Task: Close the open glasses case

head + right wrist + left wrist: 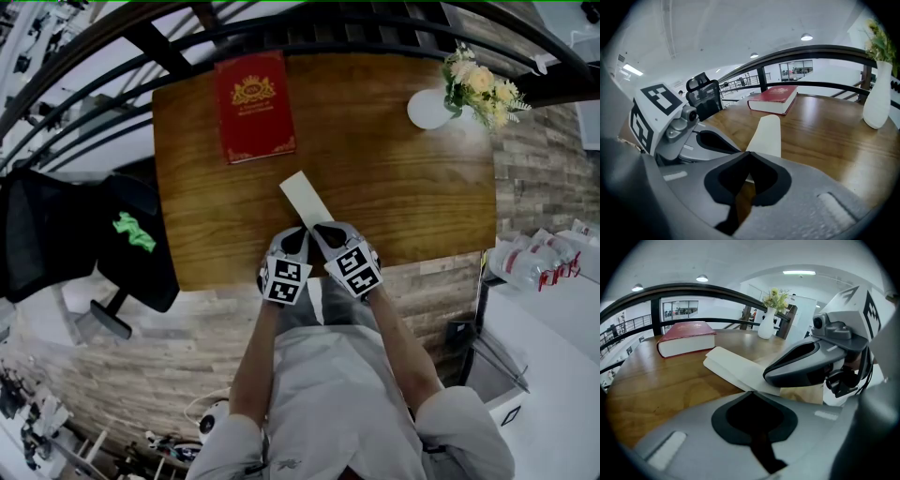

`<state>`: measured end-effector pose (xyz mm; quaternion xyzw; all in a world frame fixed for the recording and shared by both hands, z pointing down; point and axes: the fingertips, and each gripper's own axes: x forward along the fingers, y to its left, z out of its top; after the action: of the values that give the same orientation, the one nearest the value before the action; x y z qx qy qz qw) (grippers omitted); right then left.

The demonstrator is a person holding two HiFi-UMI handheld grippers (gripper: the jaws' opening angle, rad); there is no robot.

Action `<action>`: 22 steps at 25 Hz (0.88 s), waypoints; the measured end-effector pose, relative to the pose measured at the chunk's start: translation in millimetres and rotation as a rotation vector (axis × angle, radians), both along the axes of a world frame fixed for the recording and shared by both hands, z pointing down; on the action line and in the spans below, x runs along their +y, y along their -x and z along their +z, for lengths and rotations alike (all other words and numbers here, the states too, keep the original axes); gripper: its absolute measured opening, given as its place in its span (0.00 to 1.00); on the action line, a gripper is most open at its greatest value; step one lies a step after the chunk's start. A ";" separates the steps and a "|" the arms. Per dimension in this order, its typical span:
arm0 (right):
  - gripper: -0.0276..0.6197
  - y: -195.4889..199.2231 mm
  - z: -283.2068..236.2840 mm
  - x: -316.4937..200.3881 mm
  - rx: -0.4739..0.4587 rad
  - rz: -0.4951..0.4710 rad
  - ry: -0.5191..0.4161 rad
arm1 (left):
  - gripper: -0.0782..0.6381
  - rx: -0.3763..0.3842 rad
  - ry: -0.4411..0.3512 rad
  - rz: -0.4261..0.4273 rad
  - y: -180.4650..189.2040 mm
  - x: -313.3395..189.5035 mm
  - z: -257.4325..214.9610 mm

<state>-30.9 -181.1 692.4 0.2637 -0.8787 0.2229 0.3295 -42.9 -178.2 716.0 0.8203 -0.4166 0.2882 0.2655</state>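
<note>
from the head view, the wooden desk (403,187) carries a cream glasses case (305,199) lying flat near its middle, long and narrow, its far end slanting toward a red book (253,105) at the back left. a white vase (429,109) with flowers (480,86) stands at the back right, well apart from the case. my left gripper (292,246) and right gripper (328,239) sit side by side at the case's near end, close to the desk's front edge, and a black chair (131,244) stands off the desk's left side. in the left gripper view, my fingers are drawn together, their tips meeting right at the near end of the case (733,366), with nothing clamped between them. the right gripper (774,377) lies over the case's near right part, and the book (686,336) and vase (765,324) sit beyond. in the right gripper view, these fingers also meet at the tips, with a sliver of case and bare wood showing through the gap behind them. the case (768,133) runs straight away from the tips toward the book (776,97), the left gripper (733,149) is just beside me, and the vase (877,101) stands at the right. i cannot tell whether the case's lid is fully down.
</note>
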 end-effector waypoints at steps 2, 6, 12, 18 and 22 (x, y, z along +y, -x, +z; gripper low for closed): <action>0.05 2.2 1.7 1.6 0.004 -0.004 0.006 | 0.14 -0.006 0.010 0.006 0.6 0.5 1.0; 0.05 6.4 3.7 3.9 0.008 -0.013 0.012 | 0.14 -0.007 0.018 0.012 0.6 -0.4 1.4; 0.05 4.0 3.2 6.4 0.012 -0.010 0.012 | 0.14 0.002 0.010 -0.006 7.4 -0.6 -0.4; 0.05 -4.6 -13.5 -3.9 -0.007 0.023 -0.029 | 0.14 0.016 -0.049 -0.031 19.0 -11.4 -21.0; 0.05 -13.2 -44.3 -18.4 -0.052 0.067 -0.110 | 0.14 0.034 -0.135 -0.050 28.8 -23.6 -55.8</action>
<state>-17.7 -199.5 648.1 0.3050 -0.8886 0.1918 0.2840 -71.7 -201.8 660.2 0.8304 -0.4509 0.2389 0.2237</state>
